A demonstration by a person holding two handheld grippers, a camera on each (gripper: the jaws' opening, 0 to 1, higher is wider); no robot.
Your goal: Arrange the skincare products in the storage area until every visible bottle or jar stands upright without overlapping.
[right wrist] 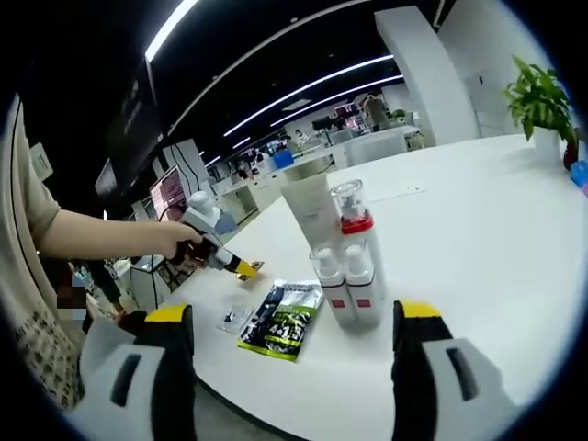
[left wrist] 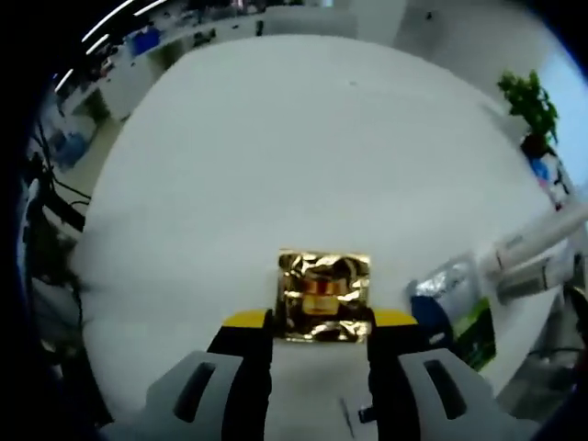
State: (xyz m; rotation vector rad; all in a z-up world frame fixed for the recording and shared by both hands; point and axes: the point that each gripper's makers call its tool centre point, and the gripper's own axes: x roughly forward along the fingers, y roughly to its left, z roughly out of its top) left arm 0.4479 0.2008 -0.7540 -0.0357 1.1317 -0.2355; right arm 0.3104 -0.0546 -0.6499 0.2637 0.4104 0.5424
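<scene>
A: What are the jaws doing on the left gripper [left wrist: 320, 323]?

B: In the left gripper view they are closed against the two sides of a gold foil packet [left wrist: 323, 296], which sits between the yellow tips near the table's [left wrist: 276, 138] near edge. Whether the packet is lifted or lying on the white top, I cannot tell.

A: And the right gripper [right wrist: 294, 317]?

B: Its jaws stand wide apart with nothing between them, held over the near edge of the table [right wrist: 487, 211].

A: Where are the skincare products?

B: In the right gripper view, a tight cluster stands upright just beyond the jaws, not far in from the near edge: two small white bottles [right wrist: 347, 287] side by side in front, a taller bottle with a red collar and clear cap [right wrist: 353, 213] behind them, and a white tube [right wrist: 310, 213] standing on its cap beside that one. They touch or nearly touch.

A: Anything lying flat?

B: A dark green sachet [right wrist: 285, 318] lies just left of the cluster, by the near edge, with a small clear piece [right wrist: 231, 318] beside it. Further left, the person's hand [right wrist: 175, 237] holds the left gripper [right wrist: 243, 267] over the table's left edge.
</scene>
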